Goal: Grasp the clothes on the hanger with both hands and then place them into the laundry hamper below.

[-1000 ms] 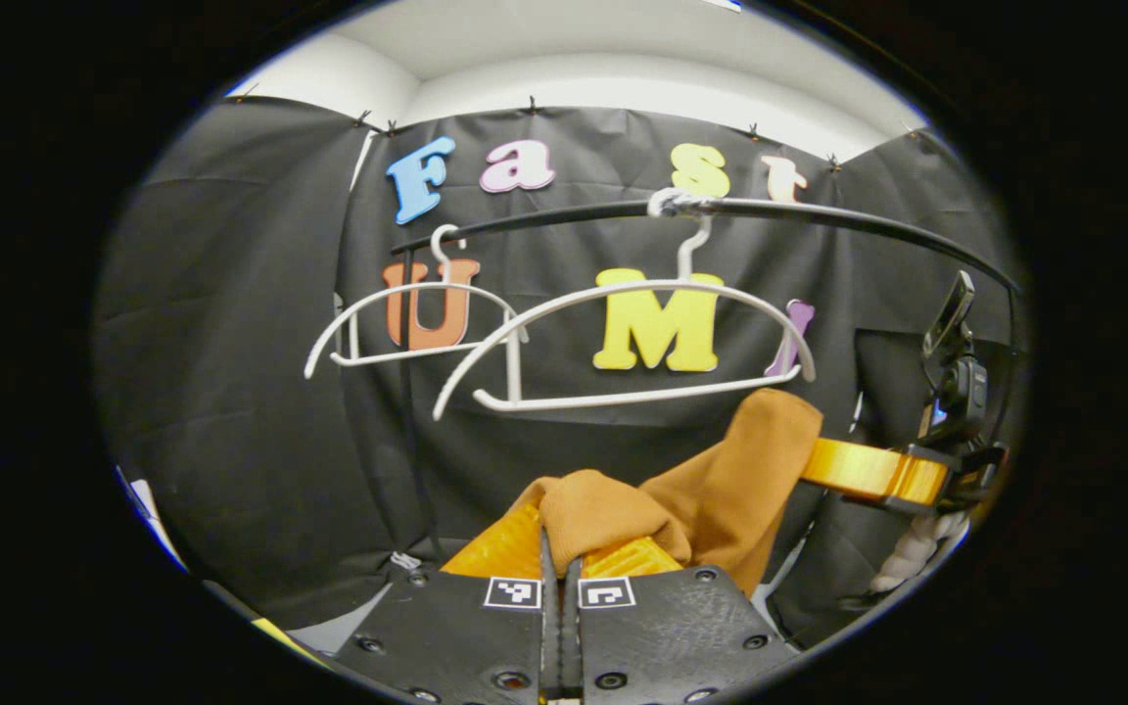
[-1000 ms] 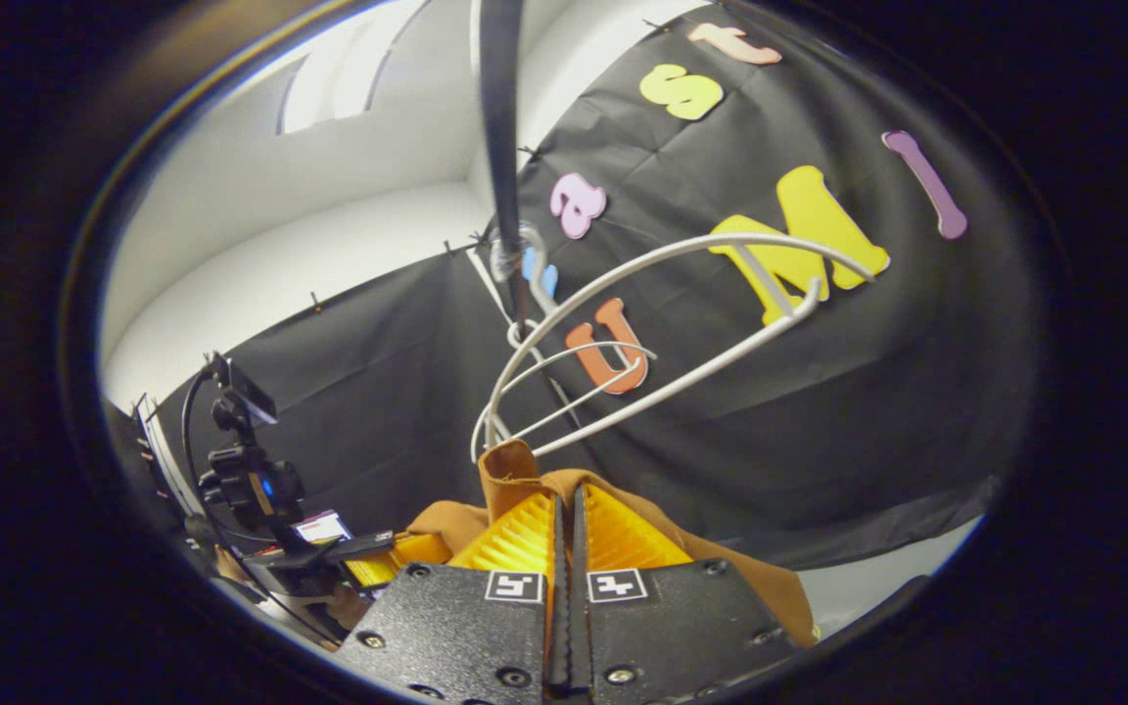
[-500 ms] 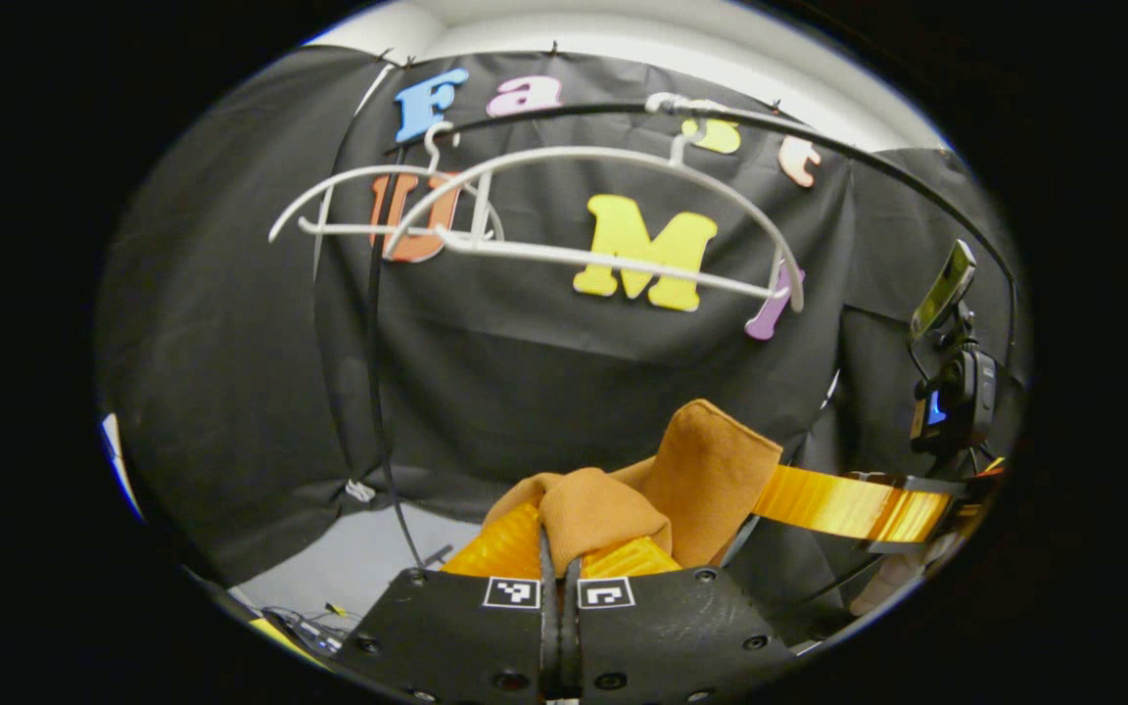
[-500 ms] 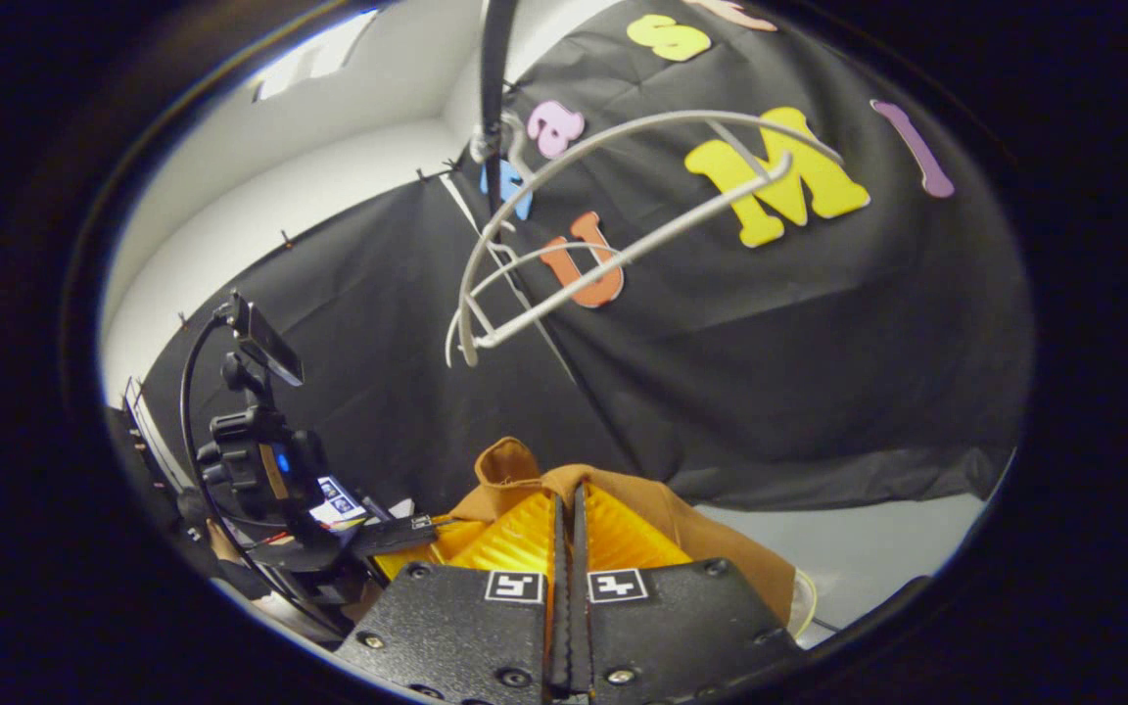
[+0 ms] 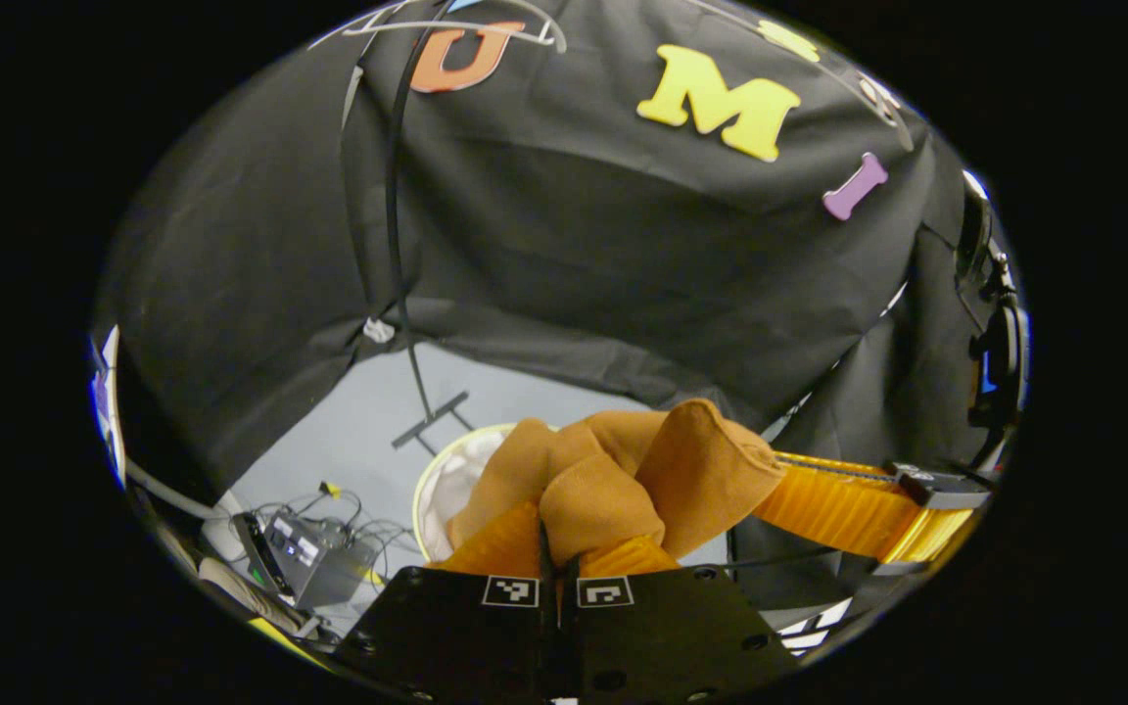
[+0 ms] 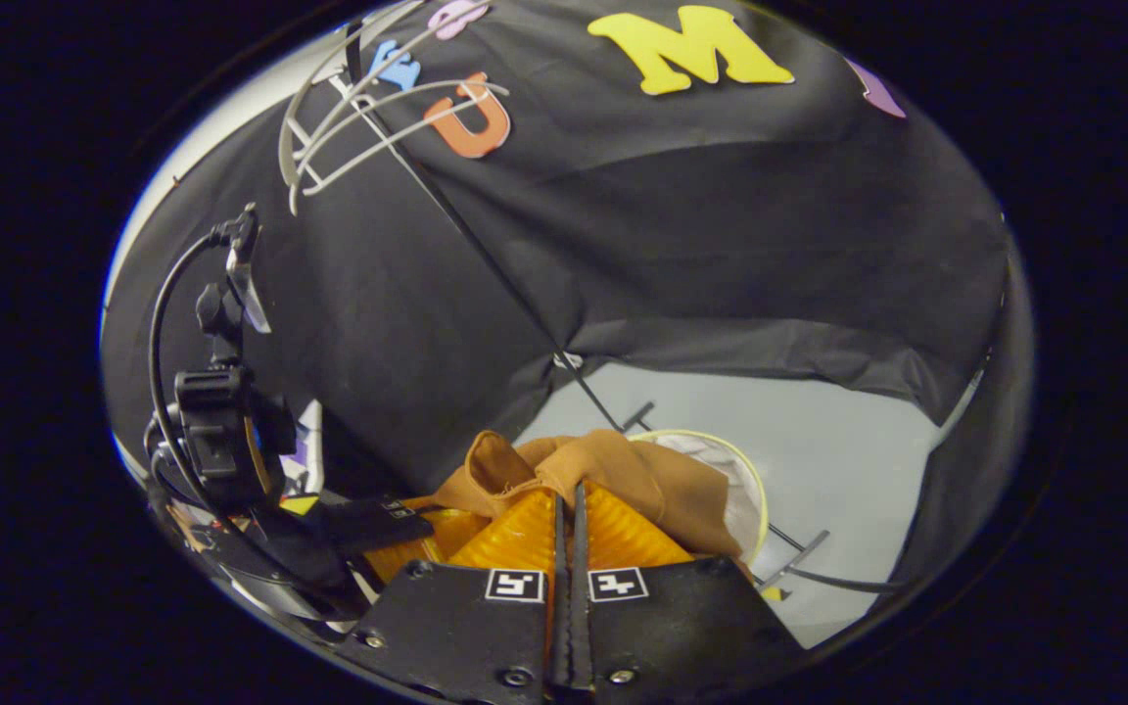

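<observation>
A brown garment [image 5: 623, 480] bunches between my two grippers, hanging free of the hangers. My left gripper [image 5: 556, 548] is shut on one fold of it. My right gripper [image 6: 569, 509] is shut on another part of the garment [image 6: 613, 475]; in the left gripper view it reaches in from the right [image 5: 779, 480]. Below the cloth sits the round white laundry hamper [image 5: 446, 480] with a yellow rim, partly hidden by the garment; its rim [image 6: 755, 490] shows in the right gripper view too. Two bare white hangers [image 6: 329, 137] hang high on the rack.
The rack's thin black pole [image 5: 393, 245] runs down to a foot on the grey floor [image 5: 358, 441] behind the hamper. A small box with cables [image 5: 314, 558] lies on the floor at the left. A camera mount [image 6: 221, 421] rides on the other gripper.
Both grippers have dropped with the garment: the hangers slid to the top of the views, and the floor and hamper have come into sight beneath the cloth.
</observation>
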The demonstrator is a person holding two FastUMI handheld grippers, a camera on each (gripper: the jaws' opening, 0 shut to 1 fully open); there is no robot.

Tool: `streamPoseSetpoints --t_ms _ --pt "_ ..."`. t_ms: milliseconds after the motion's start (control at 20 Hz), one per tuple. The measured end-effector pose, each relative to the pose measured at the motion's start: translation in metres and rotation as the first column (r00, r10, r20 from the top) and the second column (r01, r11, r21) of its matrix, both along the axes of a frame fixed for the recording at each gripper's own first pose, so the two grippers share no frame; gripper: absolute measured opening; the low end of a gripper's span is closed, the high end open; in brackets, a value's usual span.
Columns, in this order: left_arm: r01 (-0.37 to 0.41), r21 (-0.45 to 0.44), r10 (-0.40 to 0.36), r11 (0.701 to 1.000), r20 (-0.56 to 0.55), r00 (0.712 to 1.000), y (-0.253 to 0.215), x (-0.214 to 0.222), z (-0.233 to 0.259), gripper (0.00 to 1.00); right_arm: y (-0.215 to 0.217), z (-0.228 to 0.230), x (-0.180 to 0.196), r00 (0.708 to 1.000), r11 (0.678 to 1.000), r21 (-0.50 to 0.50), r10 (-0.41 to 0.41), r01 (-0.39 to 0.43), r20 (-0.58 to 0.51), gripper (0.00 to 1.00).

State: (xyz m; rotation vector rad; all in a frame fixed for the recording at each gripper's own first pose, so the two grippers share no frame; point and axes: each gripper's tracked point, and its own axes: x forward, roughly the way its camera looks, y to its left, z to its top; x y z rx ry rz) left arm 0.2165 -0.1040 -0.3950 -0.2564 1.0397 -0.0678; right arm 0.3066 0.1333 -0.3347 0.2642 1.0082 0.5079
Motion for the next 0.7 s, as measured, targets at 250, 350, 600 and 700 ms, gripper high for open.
streamPoseSetpoints --t_ms 250,350,600,700 --pt "0.037 0.054 -0.033 0.998 -0.074 0.997 0.003 -0.008 -0.011 0.07 -0.004 -0.001 -0.008 0.995 0.999 -0.051 0.013 -0.018 -0.101 0.04" --pt "0.037 0.06 -0.033 0.998 -0.073 0.997 0.006 -0.01 -0.012 0.07 -0.007 -0.002 -0.004 0.995 0.997 -0.068 0.018 -0.025 -0.095 0.04" --pt "0.057 -0.018 -0.057 0.998 -0.022 0.998 -0.005 -0.005 -0.007 0.52 -0.008 0.01 0.0 0.998 0.998 -0.058 -0.013 0.009 -0.066 0.14" --pt "0.053 0.025 -0.052 0.998 -0.012 0.999 0.006 0.0 -0.008 1.0 -0.014 0.009 0.014 0.998 0.997 -0.059 -0.054 0.052 -0.04 0.51"
